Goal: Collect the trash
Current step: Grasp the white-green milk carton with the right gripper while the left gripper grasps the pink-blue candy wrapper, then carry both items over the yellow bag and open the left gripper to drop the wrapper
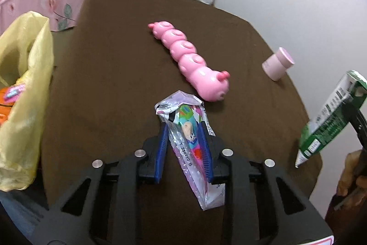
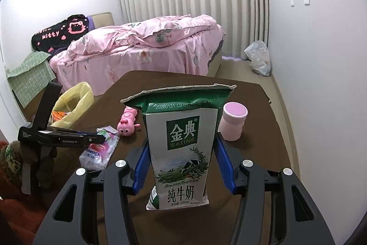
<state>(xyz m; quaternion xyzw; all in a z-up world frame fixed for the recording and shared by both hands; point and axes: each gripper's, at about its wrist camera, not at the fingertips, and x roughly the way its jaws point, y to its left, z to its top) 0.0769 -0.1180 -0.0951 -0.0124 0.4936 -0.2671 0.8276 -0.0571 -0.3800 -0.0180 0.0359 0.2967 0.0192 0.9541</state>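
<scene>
My left gripper (image 1: 182, 128) is shut on a crumpled plastic wrapper (image 1: 185, 128) and holds it over the brown table (image 1: 114, 84). The wrapper also shows in the right wrist view (image 2: 101, 148), held by the left gripper (image 2: 101, 138). My right gripper (image 2: 181, 144) is shut on a green and white milk carton (image 2: 181, 153), held upright above the table. The carton also shows at the right edge of the left wrist view (image 1: 330, 121). A yellow trash bag (image 1: 23, 88) stands open at the table's left edge, with orange packaging inside; it also shows in the right wrist view (image 2: 75, 102).
A pink caterpillar toy (image 1: 190, 61) lies mid-table, also in the right wrist view (image 2: 128, 123). A pink cup (image 1: 277, 66) lies on its side to the right; it shows beside the carton (image 2: 231, 121). A pink bed (image 2: 142, 49) stands behind. A white plastic bag (image 2: 259, 56) lies on the floor.
</scene>
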